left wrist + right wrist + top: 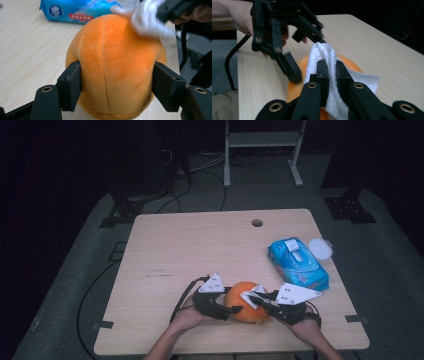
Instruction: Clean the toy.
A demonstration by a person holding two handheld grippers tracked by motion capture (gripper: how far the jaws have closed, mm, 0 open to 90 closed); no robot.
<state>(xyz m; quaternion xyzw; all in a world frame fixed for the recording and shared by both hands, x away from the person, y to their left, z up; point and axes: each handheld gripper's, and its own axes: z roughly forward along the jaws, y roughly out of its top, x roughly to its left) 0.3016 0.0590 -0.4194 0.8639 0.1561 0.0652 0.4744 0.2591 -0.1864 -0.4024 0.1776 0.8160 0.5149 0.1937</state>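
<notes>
- The orange plush ball (245, 302) sits on the wooden table (200, 250), close to the edge nearest the person and a little right of that edge's middle; everything below is placed from this ball.
- The left gripper (223, 311) lies low at the ball's left side, its body slanting toward the ball, and the left hand (192, 316) holds it from behind with the forearm coming up from the table's near edge.
- In the left gripper view its two black pads press into the ball's flanks, one on each side of the seam, denting the plush: the tongs are clamped on the ball.
- The right gripper (257, 298) comes over the ball from its right, with its jaw tips above the ball's upper right part; the right hand (306, 321) grips its body just right of the ball, the wrist angled in toward it.
- The right tongs are pinched tight on a folded white wipe (325, 65), which stands up between the jaws and hangs over the ball's top.
- A blue pack of wipes (297, 262) lies beyond the ball to its right, well apart from it.
- A round white lid (320, 248) lies just beside the pack's far right end.
</notes>
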